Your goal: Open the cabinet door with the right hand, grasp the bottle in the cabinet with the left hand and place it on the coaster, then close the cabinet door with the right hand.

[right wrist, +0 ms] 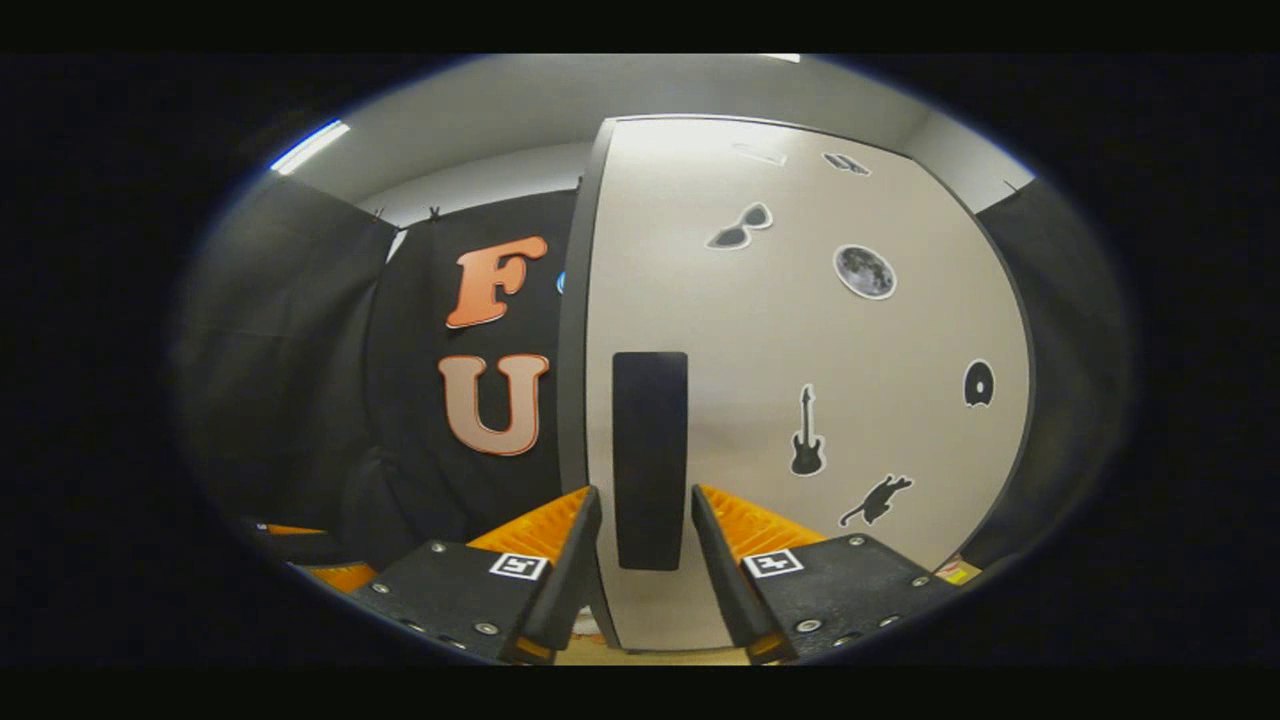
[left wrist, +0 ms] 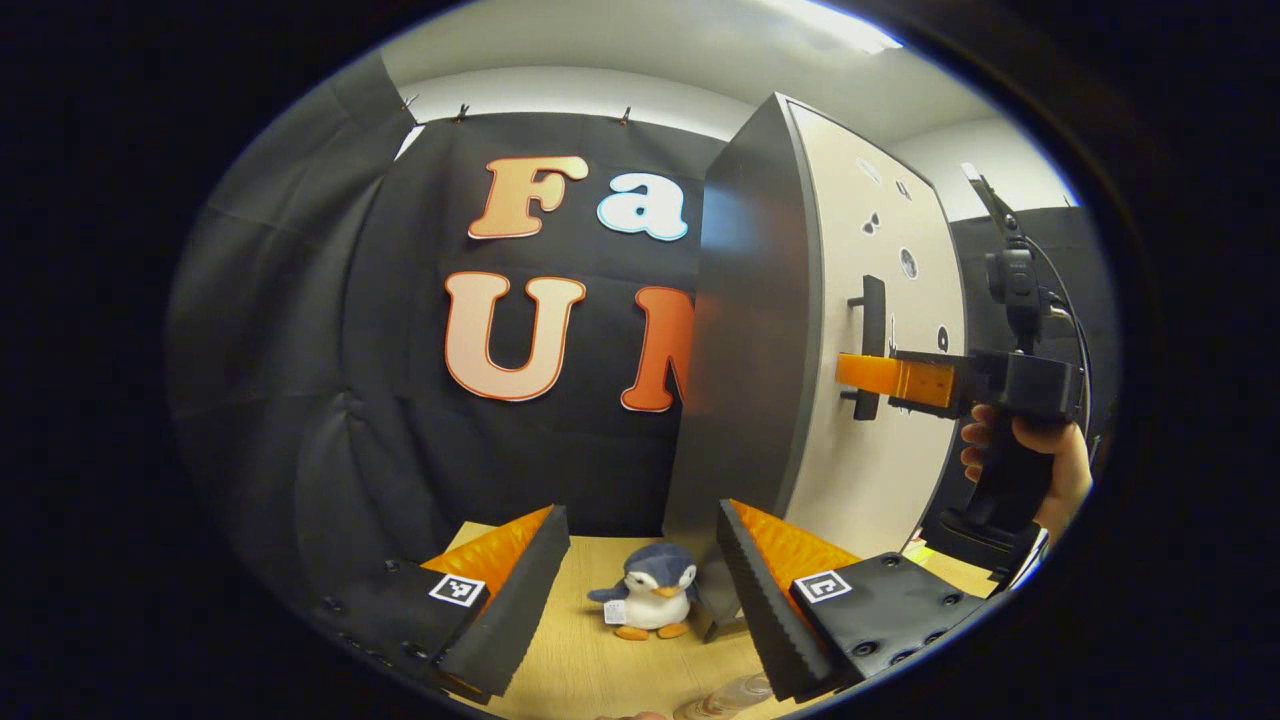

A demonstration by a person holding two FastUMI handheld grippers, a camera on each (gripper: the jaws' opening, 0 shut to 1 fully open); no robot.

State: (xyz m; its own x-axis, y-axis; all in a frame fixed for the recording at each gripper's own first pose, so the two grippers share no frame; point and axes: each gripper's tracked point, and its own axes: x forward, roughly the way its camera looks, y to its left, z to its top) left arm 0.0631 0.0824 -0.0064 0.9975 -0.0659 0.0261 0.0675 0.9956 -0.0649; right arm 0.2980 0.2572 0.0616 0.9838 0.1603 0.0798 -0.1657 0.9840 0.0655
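Pale cabinet door [right wrist: 800,380] stands closed, its dark upright handle [right wrist: 650,460] ungrasped.

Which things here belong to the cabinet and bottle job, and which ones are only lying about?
Job:
cabinet door
door handle
right gripper, at the handle
left gripper, open

Lying about:
toy penguin on the table
stickers on the door

A wooden table [left wrist: 580,670] bears a penguin toy [left wrist: 648,598] and the cabinet [left wrist: 760,400].
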